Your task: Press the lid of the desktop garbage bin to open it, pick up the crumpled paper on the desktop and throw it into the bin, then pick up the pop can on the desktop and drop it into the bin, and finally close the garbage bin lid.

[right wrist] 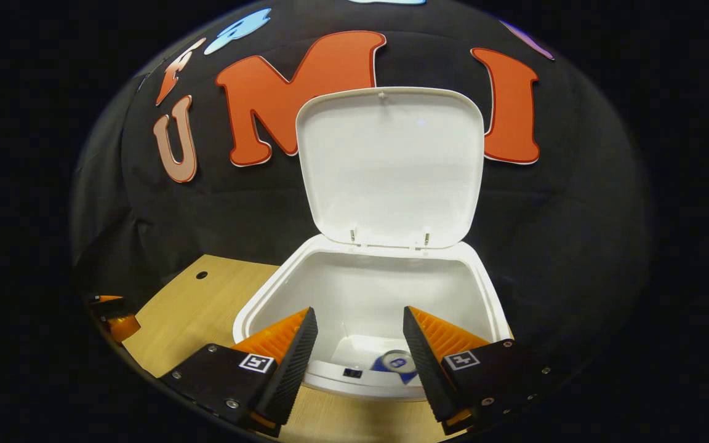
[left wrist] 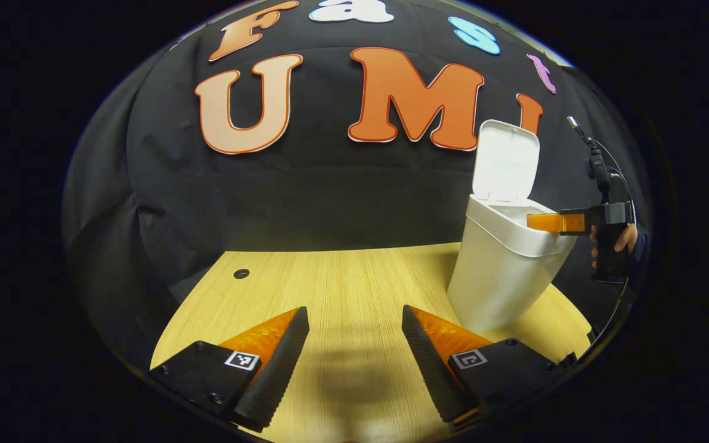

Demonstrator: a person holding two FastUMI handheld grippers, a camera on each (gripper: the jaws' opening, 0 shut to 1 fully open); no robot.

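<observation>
The bin (right wrist: pixel 370 289) stands near the right edge of the table (left wrist: pixel 342 277) with its lid (right wrist: pixel 389 166) swung upright on two small hinges at the back rim. It is white, smooth, hard plastic, a rounded-square tub tapering toward its foot. Down at its bottom lies a can (right wrist: pixel 396 362), seen end-on: a round metal top with blue around it. Whether paper lies in there too cannot be told; no paper or can shows on the bare wood of the table.

With the can in the bin and the lid up, closing the lid looks like what is left. The lid should be light and stiff, and slick, so pushing its top edge forward and down would likely serve better than pinching it. The bin is light enough to slide or tip under a hard shove.

The right gripper (right wrist: pixel 359 344) hangs over the bin's front rim, jaws apart and holding nothing. The left gripper (left wrist: pixel 354 344) hovers over the table's middle, near its front edge, likewise spread and empty.
</observation>
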